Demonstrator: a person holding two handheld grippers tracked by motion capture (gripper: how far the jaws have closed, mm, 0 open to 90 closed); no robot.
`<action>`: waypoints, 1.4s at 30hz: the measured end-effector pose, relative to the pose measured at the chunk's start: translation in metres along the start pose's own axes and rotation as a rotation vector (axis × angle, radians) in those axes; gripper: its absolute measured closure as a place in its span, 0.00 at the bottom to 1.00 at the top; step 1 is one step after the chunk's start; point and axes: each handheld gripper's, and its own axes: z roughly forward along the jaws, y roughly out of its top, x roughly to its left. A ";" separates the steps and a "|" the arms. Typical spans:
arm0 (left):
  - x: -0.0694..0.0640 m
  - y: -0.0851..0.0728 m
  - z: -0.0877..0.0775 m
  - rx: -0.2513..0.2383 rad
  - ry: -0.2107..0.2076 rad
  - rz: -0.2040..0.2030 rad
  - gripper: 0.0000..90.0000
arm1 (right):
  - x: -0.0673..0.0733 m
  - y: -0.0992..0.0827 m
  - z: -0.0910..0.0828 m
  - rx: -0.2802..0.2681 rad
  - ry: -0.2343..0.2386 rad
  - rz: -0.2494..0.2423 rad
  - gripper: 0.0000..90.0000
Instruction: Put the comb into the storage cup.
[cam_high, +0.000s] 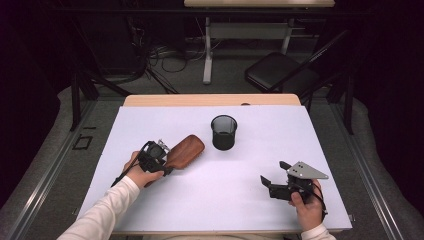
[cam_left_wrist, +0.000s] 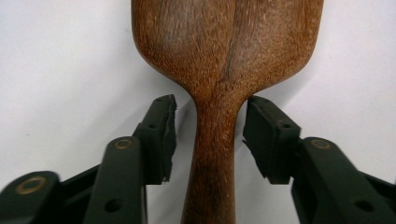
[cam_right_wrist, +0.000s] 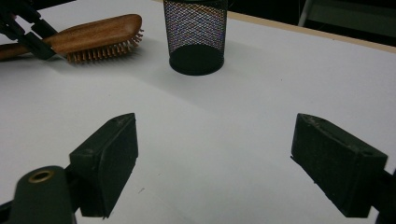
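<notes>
While my left gripper (cam_high: 167, 161) sits at the near-left part of the white table (cam_high: 250, 195), its two black jaws straddle the narrow handle of the wooden hairbrush (cam_high: 184, 150). Seen in the left gripper view, the left gripper (cam_left_wrist: 209, 133) has a pad on either side of the handle where it starts to widen into the head; the right pad looks to be just at the wood, while a thin sliver of table shows between the left pad and the handle, so I read it as not yet pinching. The hairbrush (cam_left_wrist: 219, 60) lies flat on the table, back up, its head pointing away from my hand towards the middle of the table. From the right gripper view I can see the hairbrush (cam_right_wrist: 93, 32) from the side, bristles down against the surface. Just beyond the brush head and a little to the right stands a black mesh cup (cam_high: 223, 132), upright, apart from the brush. My right gripper (cam_high: 272, 185) is held at the near-right part of the table, well apart from both things; its jaws are spread wide with nothing between them, as the right gripper view of the right gripper (cam_right_wrist: 215, 158) shows, with bare table in the gap.
</notes>
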 end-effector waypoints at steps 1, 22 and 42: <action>0.000 0.000 0.000 0.002 -0.002 -0.004 0.60 | 0.000 0.000 0.000 0.000 0.000 0.000 0.16; 0.001 0.005 0.005 0.020 -0.003 -0.007 0.69 | 0.000 0.000 0.001 0.014 0.005 -0.007 0.16; -0.002 0.008 0.005 0.050 -0.003 0.020 0.78 | 0.001 0.000 0.001 0.016 0.009 -0.009 0.16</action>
